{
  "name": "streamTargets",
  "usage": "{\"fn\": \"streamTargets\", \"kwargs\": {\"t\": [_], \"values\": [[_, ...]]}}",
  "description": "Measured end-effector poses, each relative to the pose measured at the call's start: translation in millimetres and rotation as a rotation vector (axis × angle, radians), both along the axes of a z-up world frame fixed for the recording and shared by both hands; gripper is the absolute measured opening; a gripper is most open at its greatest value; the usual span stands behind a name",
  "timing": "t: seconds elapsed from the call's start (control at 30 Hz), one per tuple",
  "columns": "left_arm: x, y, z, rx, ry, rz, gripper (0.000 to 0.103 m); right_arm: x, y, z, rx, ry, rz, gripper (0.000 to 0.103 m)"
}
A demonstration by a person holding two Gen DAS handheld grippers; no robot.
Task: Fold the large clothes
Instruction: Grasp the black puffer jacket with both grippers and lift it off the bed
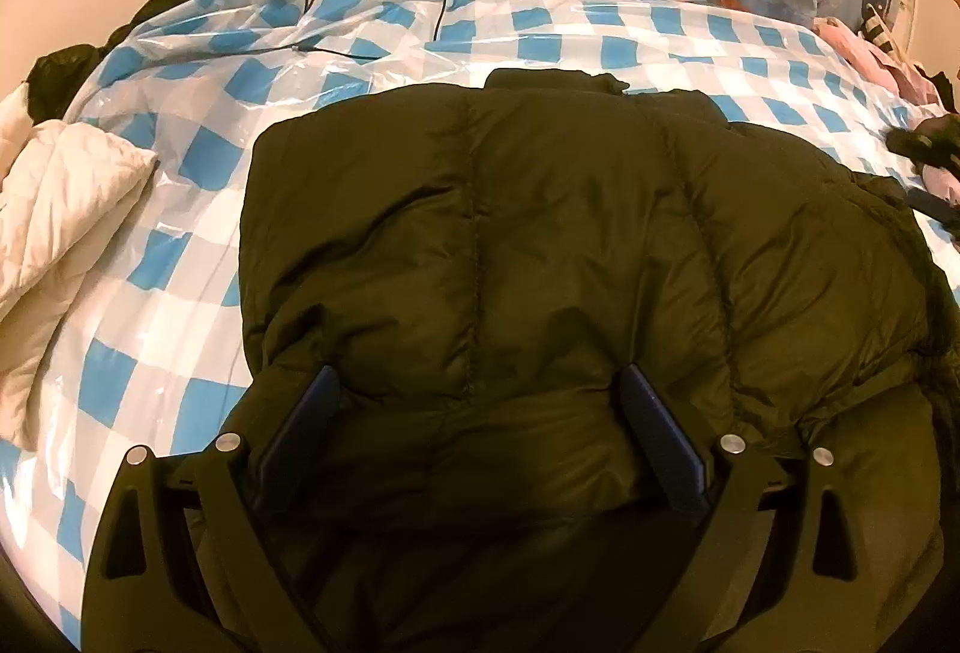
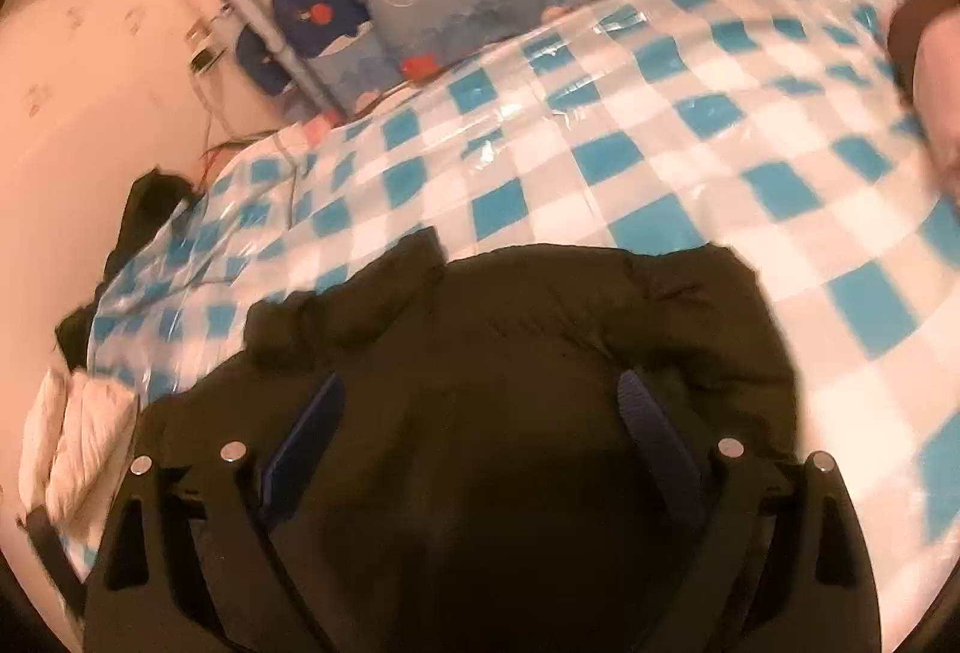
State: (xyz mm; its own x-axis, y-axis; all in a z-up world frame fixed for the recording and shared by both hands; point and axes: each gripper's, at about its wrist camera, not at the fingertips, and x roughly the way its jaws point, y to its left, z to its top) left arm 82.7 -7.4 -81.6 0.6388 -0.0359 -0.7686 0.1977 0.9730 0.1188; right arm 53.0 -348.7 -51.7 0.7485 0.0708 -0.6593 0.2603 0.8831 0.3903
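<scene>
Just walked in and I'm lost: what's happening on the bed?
A person with a gripper in each hand is folding a dark puffer jacket spread on the blue-checked cover. The left gripper and right gripper are both open over the jacket's near part, holding nothing. A white quilt lies at the side.
</scene>
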Motion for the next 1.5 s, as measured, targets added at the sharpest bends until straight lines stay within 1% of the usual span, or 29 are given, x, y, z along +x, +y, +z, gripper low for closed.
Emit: {"fn": "streamTargets", "kwargs": {"t": [0.03, 0.07, 0.1, 0.13, 0.17, 0.2, 0.23, 0.27, 0.3, 0.33, 0.37, 0.4, 0.5, 0.53, 0.57, 0.6, 0.67, 0.7, 0.73, 0.77, 0.83, 0.9, 0.93, 1.0, 1.07, 1.17, 1.23, 1.37, 1.5], "values": [[0.2, -0.7, -0.3, 0.004, 0.004, 0.001, 0.091, -1.4, 1.9, -6.2, -0.047, 0.074, 0.007, 0.096], [0.4, -1.7, -1.0, 0.009, 0.006, 0.0, 0.091, 2.1, 3.4, -30.8, -0.098, 0.23, 0.048, 0.096], [0.4, -2.4, -1.6, 0.008, 0.008, -0.005, 0.092, -0.3, 0.3, -50.5, -0.077, 0.293, 0.09, 0.096], [0.9, -3.4, -2.7, -0.002, 0.02, -0.02, 0.093, -9.5, -8.4, -62.5, -0.016, 0.295, 0.11, 0.096], [0.7, -3.6, -2.9, -0.007, 0.024, -0.026, 0.093, -23.9, -18.2, -57.9, 0.028, 0.282, 0.083, 0.096], [0.5, -3.6, -3.3, -0.004, 0.023, -0.023, 0.093, -35.5, -23.6, -47.8, 0.04, 0.26, 0.057, 0.096], [0.1, -3.6, -3.1, 0.004, 0.017, -0.011, 0.093, -55.8, -29.0, -28.9, 0.053, 0.193, 0.038, 0.096], [0.1, -3.0, -2.5, 0.001, 0.016, -0.005, 0.093, -70.8, -31.7, -17.2, 0.06, 0.145, 0.035, 0.096], [0.2, -2.5, -2.0, -0.005, 0.018, -0.004, 0.093, -97.3, -36.3, -0.5, 0.068, 0.098, 0.029, 0.096], [-0.1, -0.7, -0.5, -0.021, 0.023, -0.001, 0.093, -113.5, -39.1, 5.2, 0.074, 0.086, 0.022, 0.096], [-1.5, 1.6, 1.4, -0.039, 0.03, -0.004, 0.093, -139.9, -46.0, 10.8, 0.099, 0.076, 0.011, 0.096], [-3.2, 4.4, 3.1, -0.054, 0.035, -0.009, 0.093, -157.2, -51.3, 11.0, 0.128, 0.075, 0.004, 0.096], [-21.1, 25.7, 14.4, -0.112, 0.044, -0.029, 0.093, -229.5, -71.6, -2.9, 0.243, 0.102, -0.033, 0.096], [-31.2, 41.3, 22.7, -0.14, 0.048, -0.035, 0.093, -246.8, -75.6, -8.5, 0.262, 0.107, -0.043, 0.096], [-39.1, 54.8, 28.8, -0.162, 0.047, -0.032, 0.093, -273.5, -80.8, -17.0, 0.307, 0.111, -0.057, 0.096], [-45.8, 68.5, 33.8, -0.185, 0.044, -0.024, 0.093, -289.6, -82.9, -24.7, 0.352, 0.116, -0.06, 0.096], [-67.1, 111.8, 44.1, -0.259, 0.053, 0.008, 0.093, -318.4, -83.8, -37.0, 0.43, 0.113, -0.053, 0.096], [-76.2, 131.4, 47.4, -0.291, 0.059, 0.02, 0.093, -333.8, -81.6, -41.5, 0.457, 0.096, -0.038, 0.096], [-88.3, 155.5, 50.2, -0.316, 0.065, 0.044, 0.093, -344.8, -78.3, -44.5, 0.477, 0.081, -0.024, 0.096], [-100.7, 177.7, 51.6, -0.312, 0.064, 0.078, 0.093, -354.7, -74.2, -46.5, 0.507, 0.063, -0.006, 0.096], [-122.9, 212.1, 50.0, -0.28, 0.077, 0.137, 0.093, -363.7, -67.3, -48.7, 0.546, 0.047, 0.019, 0.096], [-140.2, 241.4, 47.8, -0.292, 0.101, 0.184, 0.093, -369.5, -57.3, -47.5, 0.573, 0.037, 0.061, 0.096], [-151.1, 258.3, 44.8, -0.324, 0.122, 0.213, 0.093, -371.8, -52.7, -46.8, 0.593, 0.027, 0.089, 0.096], [-164.4, 277.0, 38.8, -0.379, 0.159, 0.243, 0.093, -375.0, -42.7, -42.8, 0.616, 0.009, 0.149, 0.096], [-177.4, 288.1, 26.6, -0.452, 0.218, 0.25, 0.093, -375.9, -32.0, -47.2, 0.615, 0.053, 0.182, 0.096], [-196.5, 289.0, 11.5, -0.553, 0.295, 0.216, 0.093, -379.2, -16.4, -57.6, 0.635, 0.099, 0.234, 0.096], [-204.8, 283.7, 3.9, -0.598, 0.342, 0.184, 0.093, -380.2, -8.9, -62.2, 0.669, 0.108, 0.281, 0.096], [-221.2, 262.0, -2.9, -0.534, 0.38, 0.125, 0.093, -385.0, 5.5, -65.4, 0.662, 0.128, 0.326, 0.096], [-229.5, 244.4, -14.0, -0.566, 0.47, 0.055, 0.093, -382.0, 7.2, -64.3, 0.694, 0.112, 0.331, 0.095]]}}
